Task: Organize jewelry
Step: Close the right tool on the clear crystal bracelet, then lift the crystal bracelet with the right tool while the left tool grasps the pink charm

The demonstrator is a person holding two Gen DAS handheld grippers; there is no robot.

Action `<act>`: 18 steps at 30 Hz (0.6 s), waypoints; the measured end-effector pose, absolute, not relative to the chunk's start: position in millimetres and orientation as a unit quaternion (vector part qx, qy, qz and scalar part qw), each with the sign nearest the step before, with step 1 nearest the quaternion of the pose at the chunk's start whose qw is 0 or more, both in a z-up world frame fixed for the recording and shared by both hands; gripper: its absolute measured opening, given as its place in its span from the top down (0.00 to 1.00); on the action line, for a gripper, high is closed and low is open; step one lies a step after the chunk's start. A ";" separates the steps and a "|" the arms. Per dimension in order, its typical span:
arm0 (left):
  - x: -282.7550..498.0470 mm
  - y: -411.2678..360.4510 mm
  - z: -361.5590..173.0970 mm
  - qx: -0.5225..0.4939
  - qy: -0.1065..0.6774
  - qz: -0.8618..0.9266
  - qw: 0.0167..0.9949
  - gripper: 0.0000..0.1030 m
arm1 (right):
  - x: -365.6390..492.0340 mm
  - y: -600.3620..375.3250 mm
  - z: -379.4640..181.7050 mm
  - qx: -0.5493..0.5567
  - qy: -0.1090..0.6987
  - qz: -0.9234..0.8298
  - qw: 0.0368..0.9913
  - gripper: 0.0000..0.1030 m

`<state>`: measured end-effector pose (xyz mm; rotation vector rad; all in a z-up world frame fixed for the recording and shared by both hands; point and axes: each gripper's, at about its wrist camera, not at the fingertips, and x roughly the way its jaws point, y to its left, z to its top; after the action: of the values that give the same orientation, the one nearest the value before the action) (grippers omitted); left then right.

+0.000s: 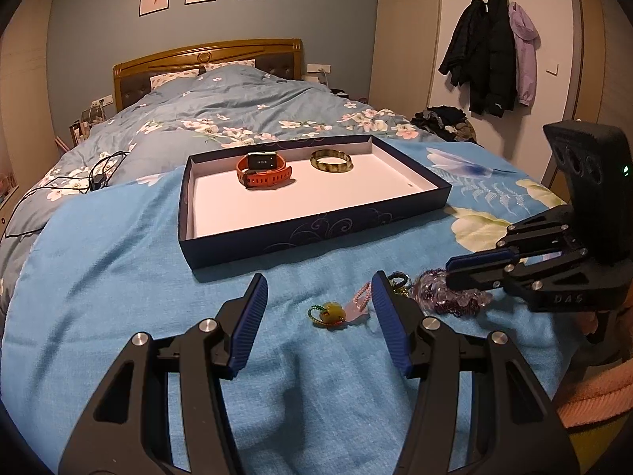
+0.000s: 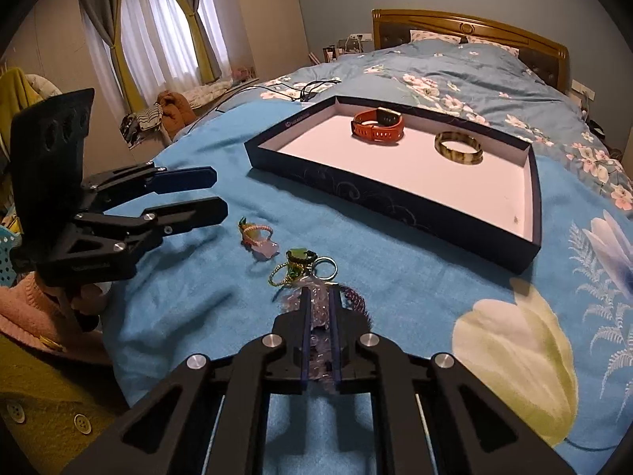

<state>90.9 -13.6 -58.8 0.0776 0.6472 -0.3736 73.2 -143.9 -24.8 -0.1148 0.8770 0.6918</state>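
Observation:
A dark blue tray point(image 1: 308, 229) point(image 2: 395, 202) lies on the bed, holding an orange watch point(image 1: 263, 172) point(image 2: 378, 124) and a green bangle point(image 1: 331, 160) point(image 2: 459, 148). Loose jewelry lies in front of it: a yellow pendant point(image 1: 330, 312), a pink bracelet with charm point(image 1: 360, 301) point(image 2: 259, 239), a ring point(image 2: 326, 268), gold and green pieces point(image 2: 290, 267) and purple beads point(image 1: 455, 297). My left gripper point(image 1: 316, 297) point(image 2: 219, 194) is open above the yellow pendant. My right gripper point(image 2: 320, 297) point(image 1: 451, 269) is shut on a clear purple bead bracelet point(image 2: 319, 304).
A blue towel point(image 1: 118, 297) covers the near part of the flowered quilt point(image 1: 237, 111). Black cables point(image 1: 99, 174) lie to the tray's left. Coats point(image 1: 490, 51) hang on the right wall. Curtains point(image 2: 158, 31) and clutter are at the left of the right wrist view.

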 end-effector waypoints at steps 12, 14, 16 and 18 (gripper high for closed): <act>87.3 -16.0 -59.3 0.052 0.316 -0.194 0.927 0.49 | 69.4 -164.1 1.4 0.012 0.390 0.336 0.857 0.93; 86.5 -16.8 -59.3 0.055 0.315 -0.195 0.927 0.49 | 69.2 -167.1 5.8 0.023 0.387 0.338 0.858 0.93; 85.4 -17.8 -59.3 0.059 0.313 -0.198 0.927 0.49 | 69.6 -170.2 9.8 0.036 0.383 0.340 0.858 0.93; 85.1 -19.4 -59.7 0.064 0.313 -0.201 0.926 0.51 | 69.7 -171.9 13.7 0.039 0.377 0.339 0.861 0.93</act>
<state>85.1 -19.4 -59.7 0.1306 0.6422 -0.4120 69.7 -171.9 13.7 0.0826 0.7918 0.7122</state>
